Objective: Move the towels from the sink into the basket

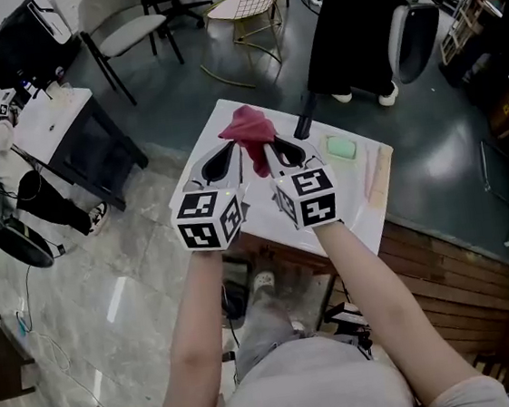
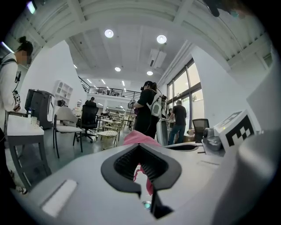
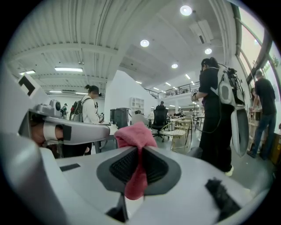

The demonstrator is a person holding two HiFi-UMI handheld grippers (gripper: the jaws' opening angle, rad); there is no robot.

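Head view: the left gripper (image 1: 228, 160) and right gripper (image 1: 275, 155) sit side by side above the far edge of the white worktop (image 1: 364, 204). Both pinch one red towel (image 1: 248, 128), which bunches above them, clear of the worktop. No basket shows, so the way to it cannot be judged. Parting the hands could tug the cloth out of one grip.

Left gripper view: its fingers (image 2: 125, 163) are nearly together on only a thin edge of the towel (image 2: 139, 137), the likelier place for a slip.

Right gripper view: its fingers (image 3: 123, 166) clamp a thick fold of towel (image 3: 134, 134). The head view hides this difference.
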